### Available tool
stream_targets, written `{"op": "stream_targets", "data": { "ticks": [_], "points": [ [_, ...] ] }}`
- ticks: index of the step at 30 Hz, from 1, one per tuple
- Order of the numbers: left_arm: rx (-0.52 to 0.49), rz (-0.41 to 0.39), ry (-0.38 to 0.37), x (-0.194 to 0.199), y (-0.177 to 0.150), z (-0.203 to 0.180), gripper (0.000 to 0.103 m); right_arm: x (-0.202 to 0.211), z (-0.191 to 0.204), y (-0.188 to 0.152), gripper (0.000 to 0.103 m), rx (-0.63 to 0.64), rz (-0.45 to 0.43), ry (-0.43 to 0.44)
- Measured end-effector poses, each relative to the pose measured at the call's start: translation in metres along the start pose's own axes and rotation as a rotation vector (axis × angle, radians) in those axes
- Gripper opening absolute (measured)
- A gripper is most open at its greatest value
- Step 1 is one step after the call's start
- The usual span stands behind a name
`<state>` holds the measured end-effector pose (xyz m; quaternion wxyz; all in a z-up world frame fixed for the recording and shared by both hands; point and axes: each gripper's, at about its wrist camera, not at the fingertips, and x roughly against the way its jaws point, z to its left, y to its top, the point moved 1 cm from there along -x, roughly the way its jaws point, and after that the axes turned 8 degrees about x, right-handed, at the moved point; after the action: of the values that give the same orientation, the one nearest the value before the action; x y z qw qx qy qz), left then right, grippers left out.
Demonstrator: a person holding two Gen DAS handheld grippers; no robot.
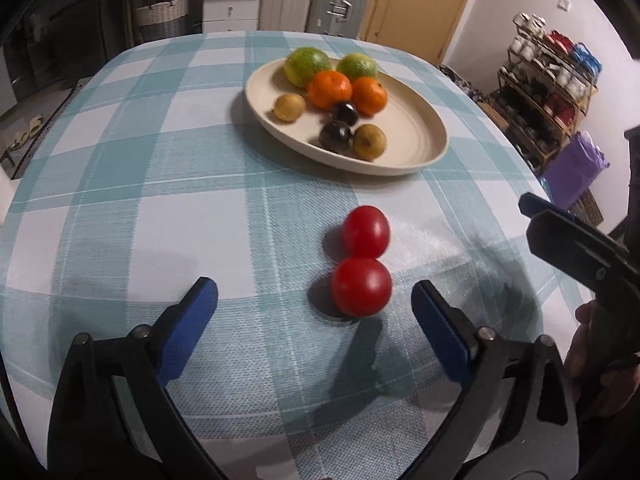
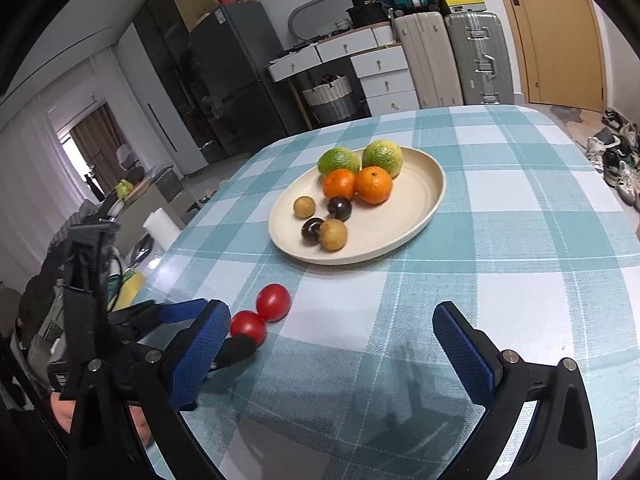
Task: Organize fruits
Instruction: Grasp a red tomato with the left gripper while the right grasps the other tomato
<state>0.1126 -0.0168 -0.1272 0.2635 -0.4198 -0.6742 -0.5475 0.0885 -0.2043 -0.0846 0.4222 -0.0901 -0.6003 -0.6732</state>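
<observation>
- Left gripper (image 1: 314,304) jaws spread wide, holding nothing, near tomato (image 1: 361,287) just ahead.
- Right gripper (image 2: 332,320) jaws wide apart, empty.
- Two tomatoes touching on table (image 1: 160,208); far tomato (image 1: 366,232) before plate (image 1: 420,136) of fruit.

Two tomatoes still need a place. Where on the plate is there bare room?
The plate's right half, beside the oranges, is bare. Its left half is crowded with limes, dark fruits and brown ones. Both tomatoes lie on the cloth.
</observation>
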Motion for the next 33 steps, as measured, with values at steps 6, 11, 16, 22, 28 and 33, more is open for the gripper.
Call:
{"op": "stream_targets", "data": {
  "ticks": [6,11,16,22,28,33],
  "points": [
    [-0.067,-0.016,0.030,-0.002,-0.001,-0.010,0.063,-0.001,-0.001,-0.003,0.103,-0.006,0.004,0.012],
    [-0.093,-0.012,0.002,-0.002,0.000,-0.017,0.029,-0.002,-0.001,-0.004,0.103,-0.011,0.002,0.017],
    [-0.097,0.007,-0.070,0.002,-0.002,-0.021,0.028,-0.002,-0.002,-0.004,0.103,-0.013,0.003,0.018],
    [-0.083,-0.026,-0.084,0.017,-0.001,-0.014,0.028,-0.005,0.000,-0.004,0.103,-0.015,0.010,0.033],
    [-0.028,-0.064,-0.066,0.038,0.000,0.012,0.028,-0.010,0.009,-0.003,0.103,0.012,0.025,0.025],
    [0.013,-0.092,-0.052,0.056,0.000,0.039,0.028,-0.020,0.015,-0.002,0.103,0.019,0.047,0.034]
  ]
}}
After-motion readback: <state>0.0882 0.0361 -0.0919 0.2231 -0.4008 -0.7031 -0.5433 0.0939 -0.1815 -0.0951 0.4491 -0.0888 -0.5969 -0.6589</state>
